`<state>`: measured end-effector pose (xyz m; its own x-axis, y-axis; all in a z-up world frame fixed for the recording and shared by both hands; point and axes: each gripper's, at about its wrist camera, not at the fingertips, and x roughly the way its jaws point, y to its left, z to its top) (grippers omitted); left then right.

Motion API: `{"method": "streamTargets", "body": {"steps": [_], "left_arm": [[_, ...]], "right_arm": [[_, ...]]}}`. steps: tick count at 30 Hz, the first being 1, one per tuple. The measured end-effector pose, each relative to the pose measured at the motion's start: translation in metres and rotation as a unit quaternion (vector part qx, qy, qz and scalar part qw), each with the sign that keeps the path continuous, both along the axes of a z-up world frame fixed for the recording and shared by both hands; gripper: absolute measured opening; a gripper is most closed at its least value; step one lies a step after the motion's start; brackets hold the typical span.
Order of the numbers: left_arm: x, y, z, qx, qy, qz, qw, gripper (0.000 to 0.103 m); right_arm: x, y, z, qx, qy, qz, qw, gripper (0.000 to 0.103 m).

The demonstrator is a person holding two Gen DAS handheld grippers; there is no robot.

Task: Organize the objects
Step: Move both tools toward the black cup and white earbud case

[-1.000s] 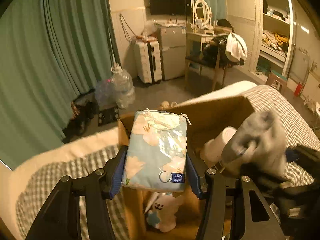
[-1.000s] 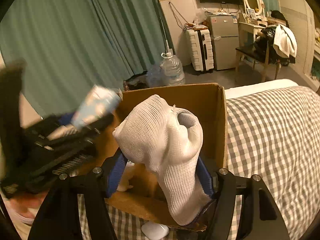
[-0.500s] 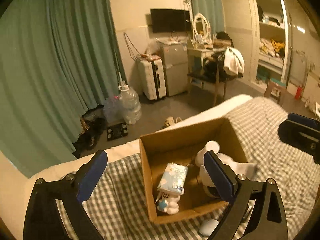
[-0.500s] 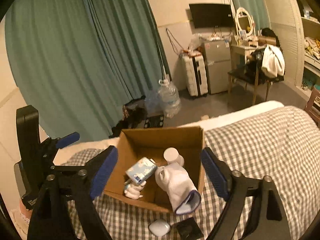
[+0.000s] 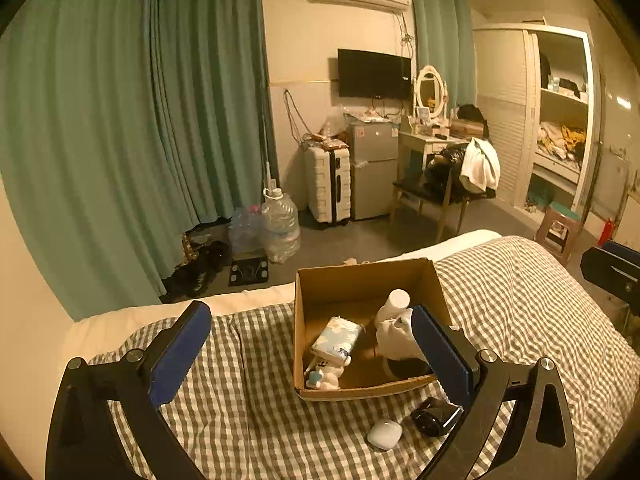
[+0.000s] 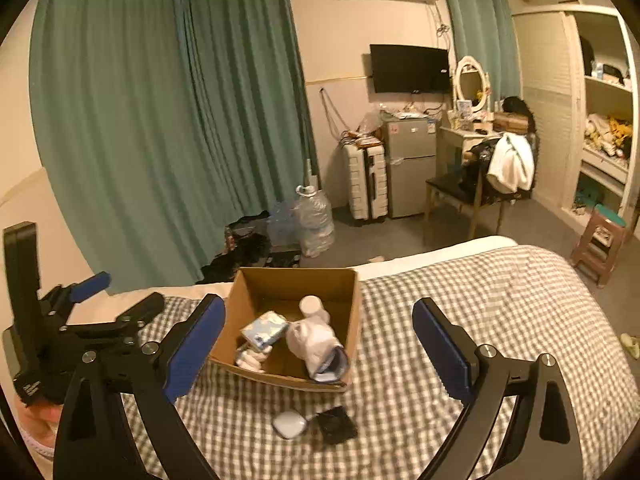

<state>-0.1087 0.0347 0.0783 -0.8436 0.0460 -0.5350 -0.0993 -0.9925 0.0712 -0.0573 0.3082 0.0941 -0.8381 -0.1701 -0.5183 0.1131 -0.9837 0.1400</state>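
A cardboard box (image 5: pixel 362 280) (image 6: pixel 352 320) sits on the checked bed. In it lie a blue floral tissue pack (image 5: pixel 337 338) (image 6: pixel 265 330), a white sock (image 5: pixel 394 338) (image 6: pixel 316 344), a white bottle (image 5: pixel 394 304) (image 6: pixel 313 306) and a small white plush toy (image 5: pixel 325 374) (image 6: pixel 251 357). My left gripper (image 5: pixel 316 354) is open and empty, raised well back from the box. My right gripper (image 6: pixel 318 348) is open and empty, also raised and back. The left gripper shows at the left edge of the right wrist view (image 6: pixel 80 312).
A white mouse-like object (image 5: pixel 385 434) (image 6: pixel 289 424) and a small black item (image 5: pixel 436 416) (image 6: pixel 336 424) lie on the bedspread (image 5: pixel 256 420) in front of the box. Beyond the bed are green curtains, water jugs (image 5: pixel 280 224), a suitcase, a fridge and a chair.
Both grippers opened, dropping the tissue pack and the sock into the box, then pulled up and back from it.
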Motion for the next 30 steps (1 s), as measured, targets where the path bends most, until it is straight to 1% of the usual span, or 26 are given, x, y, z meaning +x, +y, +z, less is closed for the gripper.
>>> {"method": "streamTargets", "body": {"steps": [2, 4, 7, 11, 15, 16, 17, 19, 20, 21, 22, 25, 27, 30], "left_arm": [[0.003, 0.002, -0.007, 0.0, -0.001, 0.003, 1.0, 0.103], [0.006, 0.003, -0.019, 0.01, -0.001, 0.007, 0.9999, 0.103], [0.007, 0.006, -0.042, 0.022, -0.008, 0.013, 0.9997, 0.103], [0.005, 0.014, -0.079, 0.017, -0.029, 0.026, 0.9991, 0.103], [0.007, 0.018, -0.129, 0.039, -0.063, 0.033, 0.9967, 0.103], [0.007, 0.019, -0.138, 0.042, -0.07, 0.034, 0.9961, 0.103], [0.006, 0.022, -0.154, 0.041, -0.084, 0.034, 0.995, 0.103], [0.006, 0.029, -0.177, 0.032, -0.105, 0.027, 0.9936, 0.103], [0.007, 0.031, -0.185, 0.025, -0.109, 0.024, 0.9935, 0.103], [0.007, 0.036, -0.197, 0.011, -0.114, 0.025, 0.9931, 0.103], [0.007, 0.04, -0.202, 0.003, -0.116, 0.026, 0.9929, 0.103], [0.005, 0.047, -0.223, -0.026, -0.128, 0.025, 0.9912, 0.103], [0.004, 0.048, -0.234, -0.03, -0.14, 0.023, 0.9895, 0.103], [0.003, 0.045, -0.247, -0.03, -0.154, 0.027, 0.9873, 0.103]], "right_arm": [[0.003, 0.0, -0.004, 0.009, 0.002, -0.003, 1.0, 0.095], [0.005, 0.0, -0.013, 0.022, 0.0, -0.004, 1.0, 0.095], [0.005, -0.002, -0.036, 0.04, -0.006, -0.007, 0.999, 0.095], [-0.005, -0.004, -0.079, 0.045, -0.027, -0.004, 0.999, 0.095], [-0.01, 0.003, -0.129, 0.024, -0.046, -0.017, 0.998, 0.095], [-0.011, 0.006, -0.142, 0.015, -0.053, -0.018, 0.998, 0.095], [-0.013, 0.009, -0.155, 0.005, -0.06, -0.016, 0.998, 0.095], [-0.021, 0.013, -0.18, -0.009, -0.084, -0.006, 0.996, 0.095], [-0.024, 0.015, -0.189, -0.017, -0.097, -0.002, 0.995, 0.095], [-0.028, 0.017, -0.202, -0.028, -0.111, 0.005, 0.993, 0.095], [-0.031, 0.018, -0.21, -0.03, -0.119, 0.007, 0.992, 0.095], [-0.042, 0.013, -0.233, -0.005, -0.153, 0.0, 0.988, 0.095], [-0.046, 0.007, -0.245, 0.013, -0.167, 0.006, 0.986, 0.095], [-0.05, 0.001, -0.257, 0.024, -0.18, 0.013, 0.983, 0.095]]}}
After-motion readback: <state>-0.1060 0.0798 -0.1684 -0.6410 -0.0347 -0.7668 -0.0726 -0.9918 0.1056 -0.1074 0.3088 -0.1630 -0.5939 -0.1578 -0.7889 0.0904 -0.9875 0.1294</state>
